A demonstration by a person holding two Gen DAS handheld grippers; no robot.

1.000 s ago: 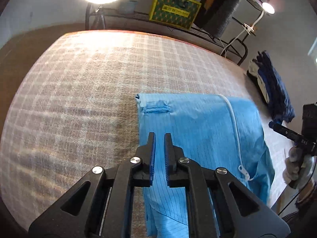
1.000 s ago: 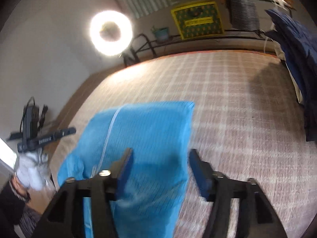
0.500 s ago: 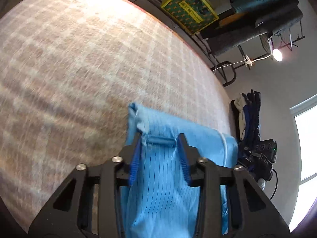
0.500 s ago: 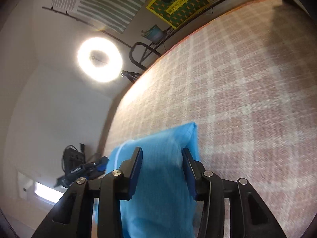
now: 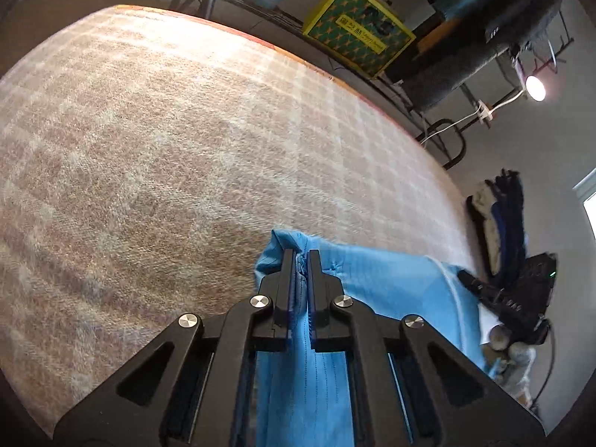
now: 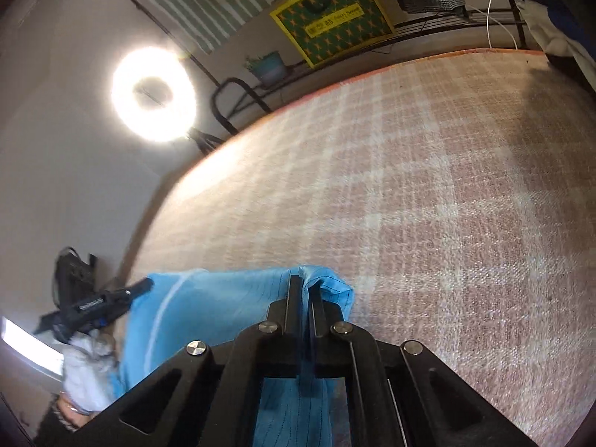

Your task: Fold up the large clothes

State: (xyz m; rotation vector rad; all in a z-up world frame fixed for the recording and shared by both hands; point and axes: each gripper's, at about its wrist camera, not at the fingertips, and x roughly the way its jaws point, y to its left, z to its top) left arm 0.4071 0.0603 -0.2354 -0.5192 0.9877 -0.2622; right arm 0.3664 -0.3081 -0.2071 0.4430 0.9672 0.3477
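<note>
Fabric fills the gap between both pairs of fingers. The left gripper (image 5: 301,260) is clamped on the far left corner of the blue garment (image 5: 391,290), its two black fingers nearly together with a thin fold of cloth pinched between them. From that pinch the cloth runs back toward the camera between the gripper's arms and spreads to the right, where a white drawstring (image 5: 449,283) crosses it. The right gripper (image 6: 303,290) is likewise clenched on the garment (image 6: 223,305), gripping its far right corner; the corner's hem curls over just to the right of the fingertips. The cloth stretches left from there, marked by a pale white line.

The garment lies at the near edge of a plaid blanket (image 5: 167,156) in brownish pink and cream checks, which covers the whole surface out to an orange far border. Most of the blanket beyond the two held corners is bare.

In the right wrist view, a gloved hand (image 6: 87,380) holding a black device shows at the near left, beside the garment's left edge. A lit ring light (image 6: 153,94) stands past the blanket's far left side. A yellow-framed green box (image 5: 359,29) sits on a dark rack behind the far edge. Dark blue clothes (image 5: 503,216) are piled at the right.
</note>
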